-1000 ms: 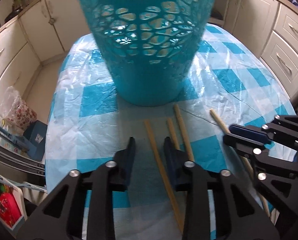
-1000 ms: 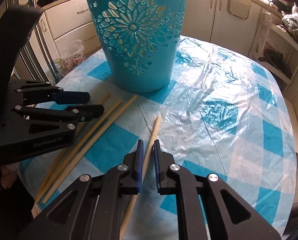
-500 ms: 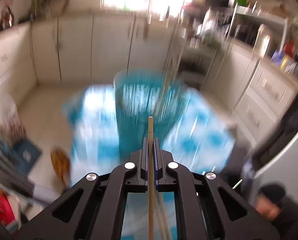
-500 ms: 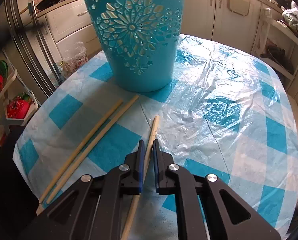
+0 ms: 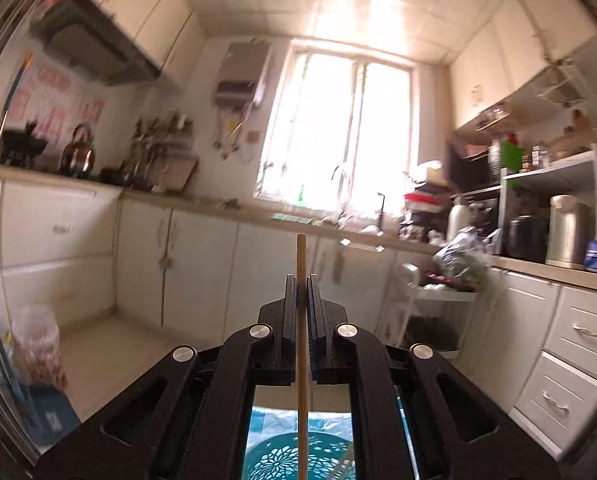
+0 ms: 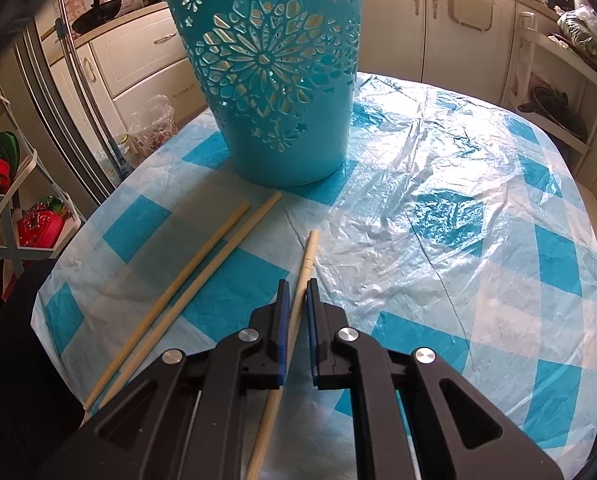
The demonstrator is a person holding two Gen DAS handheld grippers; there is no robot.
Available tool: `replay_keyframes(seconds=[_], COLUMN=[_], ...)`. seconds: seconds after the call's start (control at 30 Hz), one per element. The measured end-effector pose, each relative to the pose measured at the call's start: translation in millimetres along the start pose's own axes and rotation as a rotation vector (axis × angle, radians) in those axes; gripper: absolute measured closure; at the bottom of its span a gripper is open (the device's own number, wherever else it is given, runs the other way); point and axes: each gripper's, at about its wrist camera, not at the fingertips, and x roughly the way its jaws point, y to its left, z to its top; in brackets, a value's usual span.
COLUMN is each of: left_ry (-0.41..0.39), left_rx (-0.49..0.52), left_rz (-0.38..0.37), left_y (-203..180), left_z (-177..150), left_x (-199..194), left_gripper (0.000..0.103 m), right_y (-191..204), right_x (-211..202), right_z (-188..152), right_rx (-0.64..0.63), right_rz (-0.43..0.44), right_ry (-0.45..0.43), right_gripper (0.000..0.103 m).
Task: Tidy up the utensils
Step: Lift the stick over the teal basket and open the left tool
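Observation:
My left gripper is shut on a pale wooden chopstick, held high and pointing level at the kitchen. The stick runs down between the fingers, over the teal cut-out basket seen far below. In the right wrist view the basket stands upright on the table. My right gripper is low over the cloth, its narrow jaws closed around another chopstick that lies on the table. Two more chopsticks lie side by side to its left.
The round table wears a blue-and-white checked cloth under clear plastic. Cream cabinets and a cluttered counter ring the room. A white rack with red items stands off the table's left edge.
The left gripper shut on a chopstick, rose high above the table and swung from pointing down to level; it has left the right wrist view. The right gripper stayed put.

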Motion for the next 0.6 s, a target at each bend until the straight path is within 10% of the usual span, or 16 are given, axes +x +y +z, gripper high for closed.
replay_keyframes(seconds=[0.43, 0.6], left_ry=[0.192, 0.241], left_rx=[0.083, 0.088], left_rz=[0.016, 0.025], left_y=[9.1, 20.6], left_z=[-77.7, -89.4], left_x=[21.9, 2.6], left_gripper=[0.098, 0.075], right_y=[-1.1, -6.6], right_x=[0.3, -12.1], right_z=[2.1, 4.6], right_rx=[-0.007, 0.031], right_rz=[0.016, 0.056], right_ry=[-0.003, -0.072], right_gripper=[0.096, 0.097])
